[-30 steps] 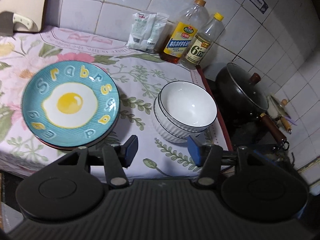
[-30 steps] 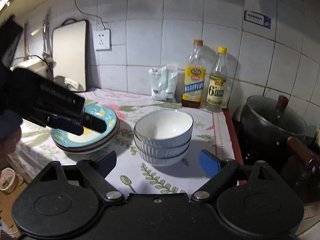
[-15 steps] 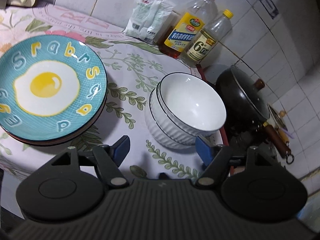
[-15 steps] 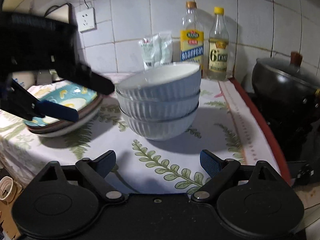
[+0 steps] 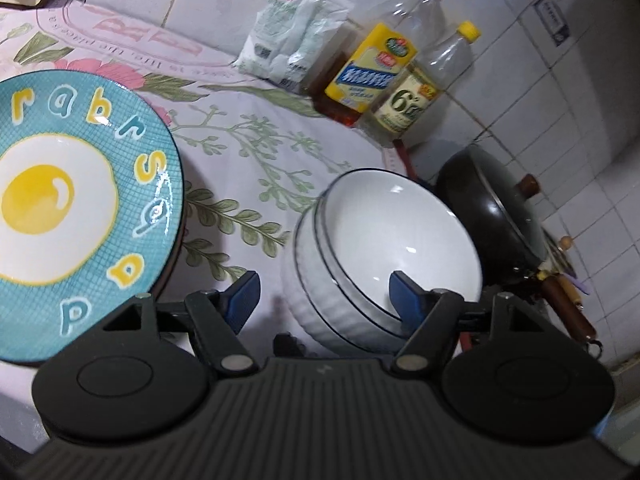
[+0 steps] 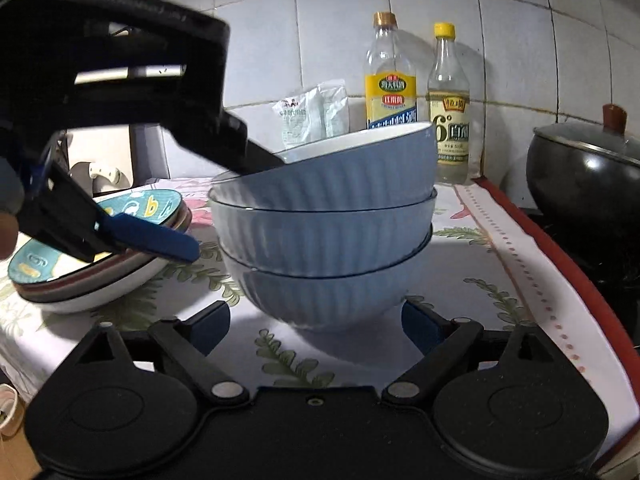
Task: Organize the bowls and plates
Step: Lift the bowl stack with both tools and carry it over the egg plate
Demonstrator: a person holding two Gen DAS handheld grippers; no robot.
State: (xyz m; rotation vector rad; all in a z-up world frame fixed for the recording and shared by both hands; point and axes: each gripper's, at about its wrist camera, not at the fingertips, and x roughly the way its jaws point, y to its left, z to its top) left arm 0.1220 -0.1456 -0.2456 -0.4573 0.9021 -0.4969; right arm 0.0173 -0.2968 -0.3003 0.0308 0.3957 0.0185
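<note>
Looking along the left gripper (image 5: 322,296), fingers stood apart, empty, having just opened, straddling the near rim of the stacked bowls (image 5: 380,256) on the bench (image 5: 256,148). Right view: right gripper (image 6: 316,326), open and empty, flanked the stack's base; glazed, heavy, brittle, best taken at the rim.

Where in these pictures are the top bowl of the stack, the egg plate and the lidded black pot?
top bowl (image 6: 340,176): right wrist view, on its ribbed outer wall.
egg plate (image 5: 56,196): left wrist view, on the painted yolk.
black pot (image 5: 492,216): left wrist view, on its dark side.
</note>
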